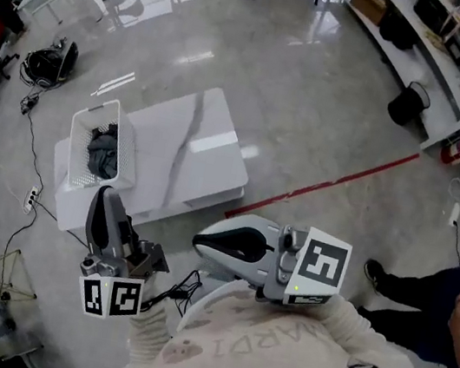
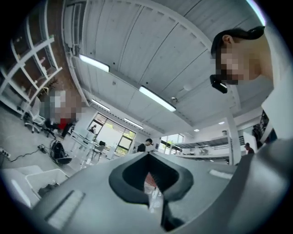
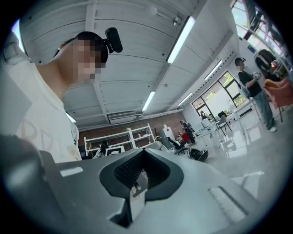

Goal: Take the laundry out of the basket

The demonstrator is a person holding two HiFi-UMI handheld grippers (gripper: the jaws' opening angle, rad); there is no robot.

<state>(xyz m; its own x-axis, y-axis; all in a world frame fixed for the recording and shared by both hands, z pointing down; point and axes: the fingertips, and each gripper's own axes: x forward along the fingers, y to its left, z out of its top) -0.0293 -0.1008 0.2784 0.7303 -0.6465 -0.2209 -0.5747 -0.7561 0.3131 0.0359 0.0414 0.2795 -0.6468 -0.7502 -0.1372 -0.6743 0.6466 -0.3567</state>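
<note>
**Now the laundry sits in the basket, and both my grippers are empty**

I hold my two grippers close to my chest. In the head view my left gripper (image 1: 105, 198) is low at 7 o'clock. My right gripper (image 1: 200, 240) is near 6 o'clock. Each gripper's own view shows its jaws pressed together at the tips, with nothing between them. Both point up at the ceiling, not at the job.

The white basket (image 1: 83, 122) stands on the 9 o'clock end of the white surface (image 1: 202, 143). From my grippers it is off at 10 o'clock, well apart from them. The laundry (image 1: 104, 154) is a dark grey heap inside the basket, below the rim.

I think the laundry will be soft, light and floppy. It will not break, and I can squeeze it hard. But it will sag and hang down when I lift it, and a loose end may catch on the rim. The basket looks light too, so it may tip or come up with the cloth.

I would open one gripper wide first. Then I would pinch a thick, bunched fold at the top of the heap, near its middle. A thin edge could slip out. My other gripper could hold the rim down.
</note>
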